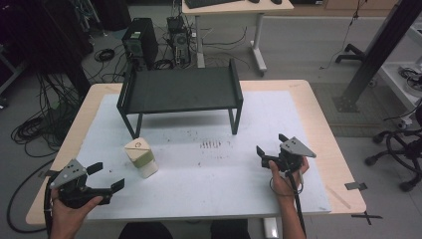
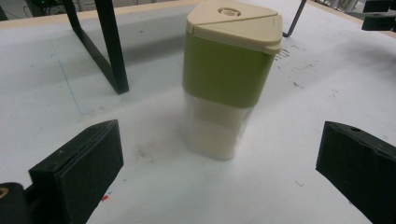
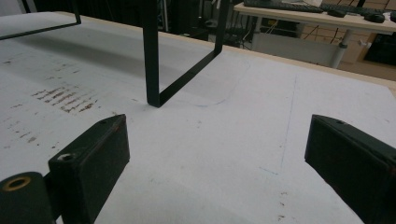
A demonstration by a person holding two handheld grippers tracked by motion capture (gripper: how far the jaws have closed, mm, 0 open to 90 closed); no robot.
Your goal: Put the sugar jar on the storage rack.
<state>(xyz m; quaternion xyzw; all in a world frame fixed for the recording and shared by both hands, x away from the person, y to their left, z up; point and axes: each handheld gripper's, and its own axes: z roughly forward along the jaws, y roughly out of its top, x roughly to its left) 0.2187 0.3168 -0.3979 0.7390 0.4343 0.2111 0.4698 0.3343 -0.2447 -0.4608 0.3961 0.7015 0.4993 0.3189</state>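
A small container with a beige lid, a green band and a clear lower half stands upright on the white mat, left of centre. My left gripper is open at the front left, a short way in front of the container and not touching it. In the left gripper view the container stands ahead of and between the wide-apart jaws of my left gripper. At the front right, my right gripper is open and holds nothing. Bare mat lies between the jaws of the right gripper.
A black low shelf on thin legs stands at the back of the mat; one leg is just ahead of the right gripper. Dark smudges mark the mat's middle. Computer towers, cables, another desk and an office chair surround the table.
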